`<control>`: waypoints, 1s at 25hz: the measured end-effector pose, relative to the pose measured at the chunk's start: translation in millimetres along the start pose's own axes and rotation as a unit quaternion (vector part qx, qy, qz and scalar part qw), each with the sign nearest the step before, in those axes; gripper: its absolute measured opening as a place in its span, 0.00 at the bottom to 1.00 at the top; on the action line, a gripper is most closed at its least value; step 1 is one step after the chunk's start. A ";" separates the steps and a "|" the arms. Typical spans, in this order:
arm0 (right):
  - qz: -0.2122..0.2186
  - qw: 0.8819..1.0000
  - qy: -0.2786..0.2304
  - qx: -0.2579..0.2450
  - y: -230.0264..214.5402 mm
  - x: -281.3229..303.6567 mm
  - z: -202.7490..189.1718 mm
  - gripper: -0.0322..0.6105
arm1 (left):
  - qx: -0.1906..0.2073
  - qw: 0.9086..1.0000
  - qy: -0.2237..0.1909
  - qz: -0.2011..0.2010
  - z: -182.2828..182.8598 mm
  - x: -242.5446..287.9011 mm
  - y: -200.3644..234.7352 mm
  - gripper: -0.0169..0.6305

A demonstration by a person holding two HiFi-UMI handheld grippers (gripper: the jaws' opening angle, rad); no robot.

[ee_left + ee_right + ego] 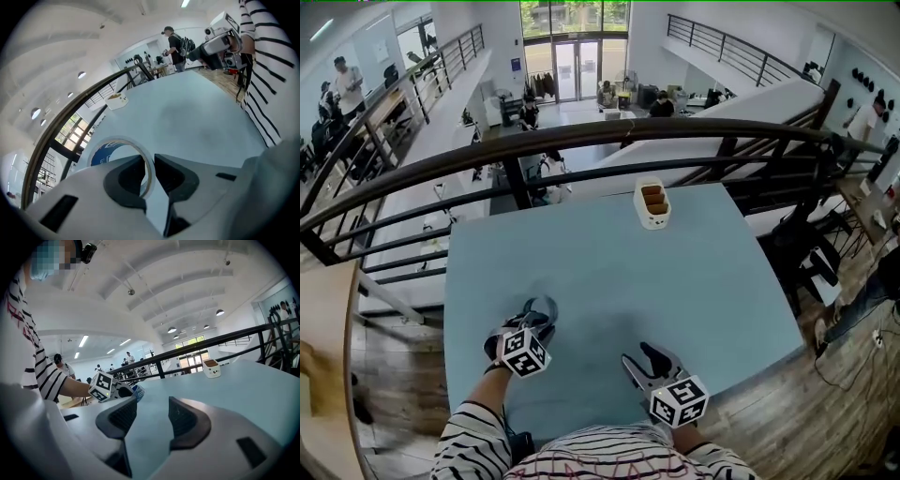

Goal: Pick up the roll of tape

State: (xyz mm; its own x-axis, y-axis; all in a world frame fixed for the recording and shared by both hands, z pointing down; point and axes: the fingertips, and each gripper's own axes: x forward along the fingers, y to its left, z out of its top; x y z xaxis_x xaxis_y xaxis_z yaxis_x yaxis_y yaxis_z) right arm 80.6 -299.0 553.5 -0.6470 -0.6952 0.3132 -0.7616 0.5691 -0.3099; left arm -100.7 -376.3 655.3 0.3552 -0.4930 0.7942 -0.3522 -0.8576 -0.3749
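While I am working over the table, the items are running near to far as follows.

1. Left tongs: the jaws are standing narrow and pinching the roll by its wall, one pad inside the ring and the other outside. The roll is white tape on a blue-printed core. It is hanging over the near left of the table and, by my reading, is just clear of the top.

2. Right tongs: the jaws are standing apart with only bare table between them. They are idling near me, to the right of the left tongs and not touching them.

3. Cup: white, brown inside, sitting at the far edge, well apart from both tongs.

4. Railing: dark, curving past the far edge.

Risks: I am gripping only a thin band of wall, off-centre, so the roll is likely to be swinging or pivoting between the pads as I lift. A slackening squeeze would be letting it drop flat, or run off the near left edge.

Views: the left gripper view is showing the pads straddling the ring, which the head view is hiding under the tongs' body. The right gripper view is showing the roll side-on at the left tongs' tip. Only the head view is placing tongs, roll and cup together.
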 end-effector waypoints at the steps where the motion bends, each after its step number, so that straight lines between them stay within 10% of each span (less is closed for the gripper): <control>1: 0.000 1.000 -0.002 -0.001 4.3 -0.4 1.4 0.38 | -0.004 1.000 -0.009 0.007 1.4 -7.3 -0.4 0.15; 25: -0.014 0.998 -0.043 -0.052 129.6 -51.4 -5.8 0.38 | -0.110 0.966 -0.186 0.144 2.8 -210.1 -74.0 0.15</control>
State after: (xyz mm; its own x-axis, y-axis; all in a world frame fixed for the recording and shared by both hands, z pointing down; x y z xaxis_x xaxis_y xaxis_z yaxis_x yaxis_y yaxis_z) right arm 15.0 -187.0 502.5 -0.6237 -0.7434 0.2415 -0.7816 0.5888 -0.2059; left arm -146.9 -209.6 514.8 0.4877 -0.7601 0.4294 -0.6441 -0.6453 -0.4108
